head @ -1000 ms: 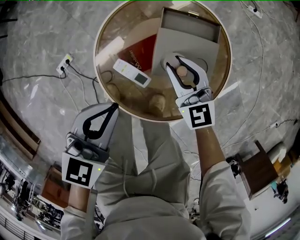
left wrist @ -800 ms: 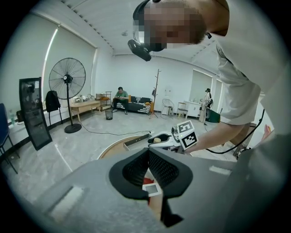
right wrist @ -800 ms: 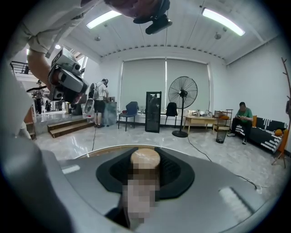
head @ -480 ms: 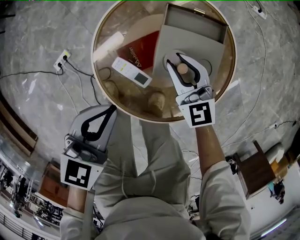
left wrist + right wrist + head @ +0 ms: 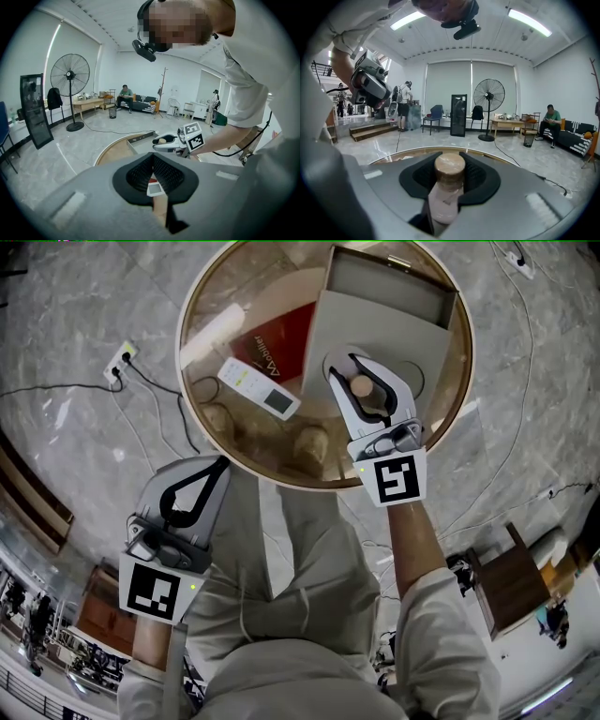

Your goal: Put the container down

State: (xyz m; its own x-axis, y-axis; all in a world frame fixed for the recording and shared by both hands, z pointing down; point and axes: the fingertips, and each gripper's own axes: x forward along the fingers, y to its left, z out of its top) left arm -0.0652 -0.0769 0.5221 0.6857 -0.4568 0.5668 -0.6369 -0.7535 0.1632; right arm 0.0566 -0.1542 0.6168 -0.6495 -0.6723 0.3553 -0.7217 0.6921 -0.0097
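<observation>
The container [image 5: 361, 386] is a small pale bottle with a cork-like cap [image 5: 450, 165]. My right gripper [image 5: 352, 371] is shut on it, and the pads press on its sides in the right gripper view. It is held over the grey panel [image 5: 328, 329] on the round table [image 5: 183, 362]; I cannot tell whether it touches the panel. My left gripper [image 5: 217, 465] is shut and empty, off the table's near edge and over the person's lap. The left gripper view shows its black pads [image 5: 161, 171] closed, with the right gripper [image 5: 164, 140] beyond.
On the table lie a white remote [image 5: 255, 388], a red book [image 5: 281, 343] and an open grey box [image 5: 389, 287] at the far side. A power strip [image 5: 122, 362] and cables lie on the floor at left. A wooden stand [image 5: 511, 582] is at right.
The right gripper with the container has drifted slightly left over the grey panel. The left gripper has sunk a little in the head view.
</observation>
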